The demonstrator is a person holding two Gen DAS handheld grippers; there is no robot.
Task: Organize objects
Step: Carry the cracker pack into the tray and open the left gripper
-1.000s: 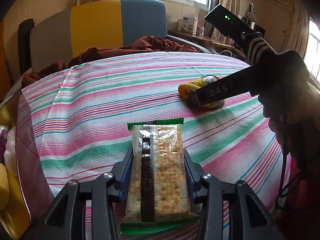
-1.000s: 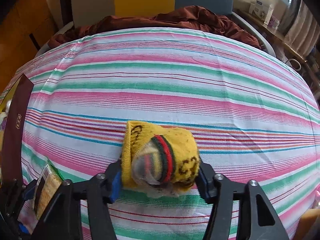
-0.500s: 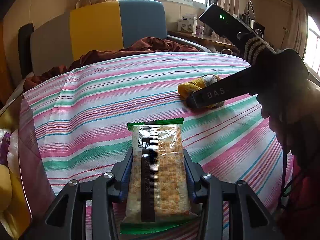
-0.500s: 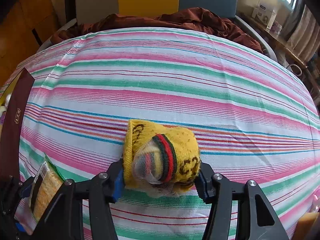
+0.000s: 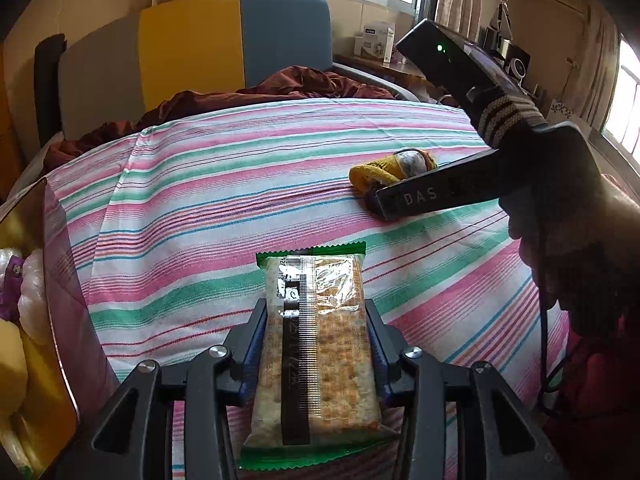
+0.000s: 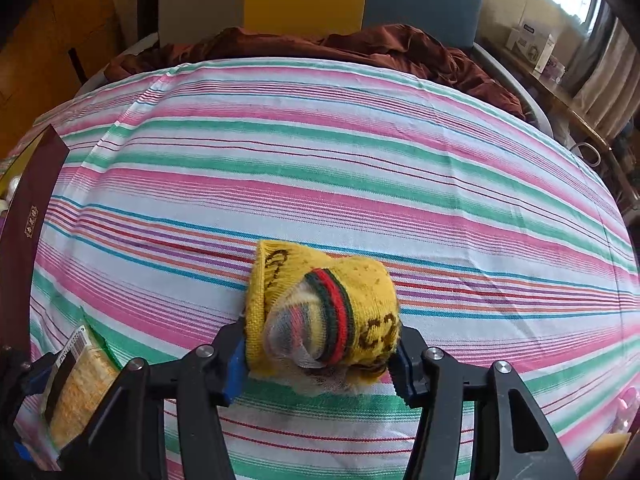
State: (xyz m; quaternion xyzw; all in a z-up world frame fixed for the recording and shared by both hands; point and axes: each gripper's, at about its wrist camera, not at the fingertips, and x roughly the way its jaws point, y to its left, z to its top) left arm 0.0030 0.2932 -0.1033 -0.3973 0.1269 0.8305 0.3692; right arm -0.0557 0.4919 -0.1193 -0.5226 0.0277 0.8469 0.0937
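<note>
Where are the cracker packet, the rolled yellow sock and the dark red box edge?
cracker packet (image 5: 316, 344): left wrist view, clear wrapper middle, between the left gripper's fingers.
rolled yellow sock (image 6: 324, 312): right wrist view, striped band, between the right gripper's fingers.
dark red box edge (image 6: 30, 216): right wrist view, its lettered side.

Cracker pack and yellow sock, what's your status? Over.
Left gripper shut on cracker pack. Right gripper shut on yellow sock. Striped sheet ahead.
</note>
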